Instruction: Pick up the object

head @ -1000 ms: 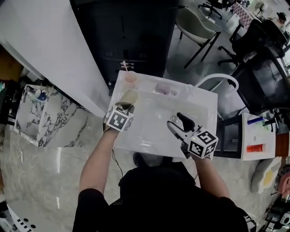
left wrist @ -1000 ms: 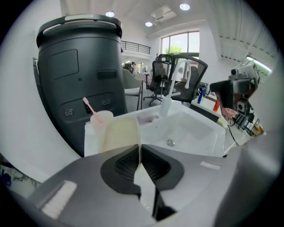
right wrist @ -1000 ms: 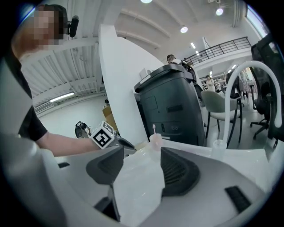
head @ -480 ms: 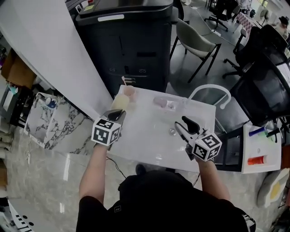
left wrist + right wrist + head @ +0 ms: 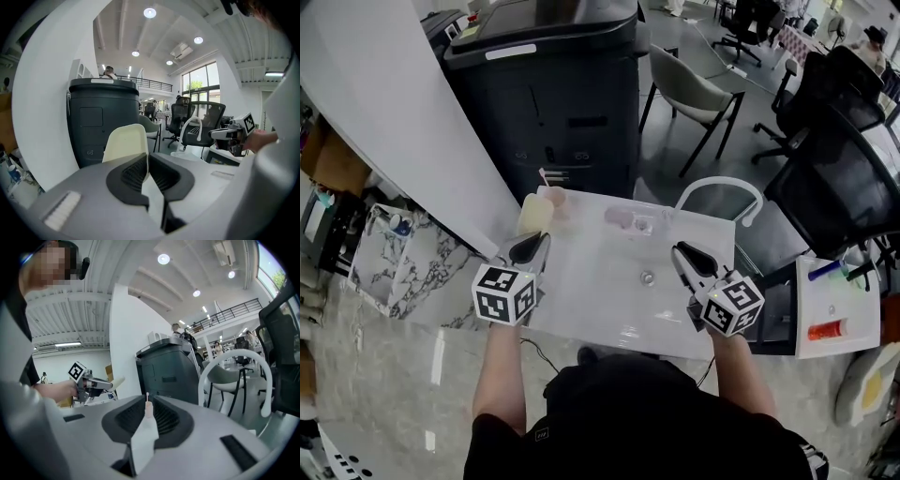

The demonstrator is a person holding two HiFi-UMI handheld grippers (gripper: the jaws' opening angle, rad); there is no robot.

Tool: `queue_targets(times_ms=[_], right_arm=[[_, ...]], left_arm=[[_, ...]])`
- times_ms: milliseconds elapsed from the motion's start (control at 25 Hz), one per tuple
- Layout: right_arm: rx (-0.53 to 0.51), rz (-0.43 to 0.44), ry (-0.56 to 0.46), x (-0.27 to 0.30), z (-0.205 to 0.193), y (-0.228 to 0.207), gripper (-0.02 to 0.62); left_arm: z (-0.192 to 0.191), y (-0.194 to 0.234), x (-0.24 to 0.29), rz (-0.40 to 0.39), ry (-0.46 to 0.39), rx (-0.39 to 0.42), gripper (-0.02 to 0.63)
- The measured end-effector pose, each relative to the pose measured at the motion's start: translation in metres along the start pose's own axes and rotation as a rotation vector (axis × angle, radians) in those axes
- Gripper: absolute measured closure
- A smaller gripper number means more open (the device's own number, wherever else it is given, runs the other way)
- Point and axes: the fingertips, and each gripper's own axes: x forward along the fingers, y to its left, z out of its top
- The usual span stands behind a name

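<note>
Head view: a cream board (image 5: 534, 214) is being held by the left gripper (image 5: 532, 242) at the upper left of the table (image 5: 609, 300).
Left gripper view: its jaws are being pressed on the board.
Right gripper view: the jaws of the right gripper (image 5: 149, 412) are being closed on nothing.

The left gripper (image 5: 532, 246), clamped on the cream object (image 5: 534, 216), drew back to the left edge of the table (image 5: 600, 309) with it; the right gripper (image 5: 682, 251) pulled right, away from the small clear piece (image 5: 647, 277); its wide jaws were closing, nothing between them.
</note>
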Motion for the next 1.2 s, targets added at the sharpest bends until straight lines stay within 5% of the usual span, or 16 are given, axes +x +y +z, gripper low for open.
queue_targets(times_ms=[520,1200], right_arm=[[-0.043,-0.007,-0.022,-0.019,0.007,-0.001,0.583],[-0.06,0.011,-0.008,-0.022,0.003,0.0,0.583]], left_arm=[[0.008,-0.01,-0.023,0.027,-0.165,-0.079,0.578],[0.007,-0.02,-0.021,0.028,-0.152,-0.081,0.578]])
